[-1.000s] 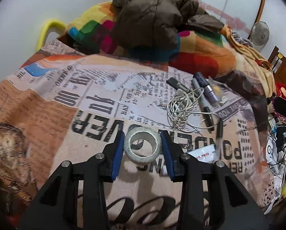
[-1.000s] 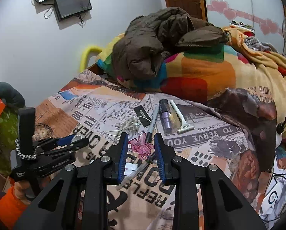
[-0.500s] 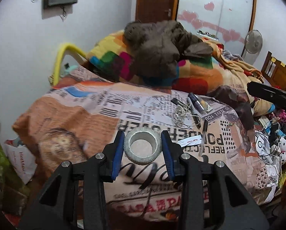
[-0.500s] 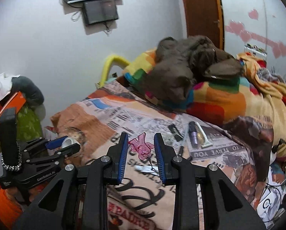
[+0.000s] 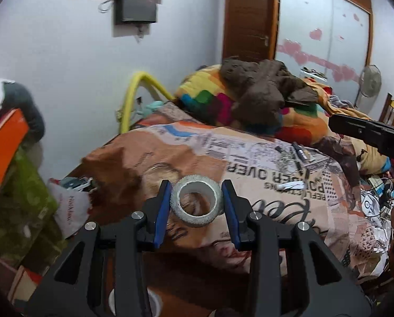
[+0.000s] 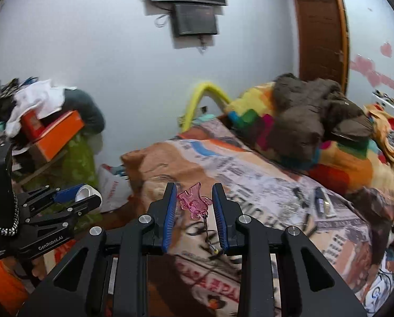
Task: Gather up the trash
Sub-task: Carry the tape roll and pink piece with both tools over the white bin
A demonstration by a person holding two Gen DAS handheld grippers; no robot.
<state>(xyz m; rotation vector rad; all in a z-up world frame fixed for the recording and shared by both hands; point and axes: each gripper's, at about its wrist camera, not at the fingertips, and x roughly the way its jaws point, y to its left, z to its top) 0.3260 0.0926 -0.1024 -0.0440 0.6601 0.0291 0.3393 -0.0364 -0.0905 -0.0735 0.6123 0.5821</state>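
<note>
Showing matte black plastic left gripper and matching right gripper, each carrying ribbed blue pads on its jaws and round silver screws at the finger pivots. Bearing white "GenRobot.AI" lettering on the left gripper's side, a black-and-white braided cord looping its upright handle, an orange sleeve below.
</note>
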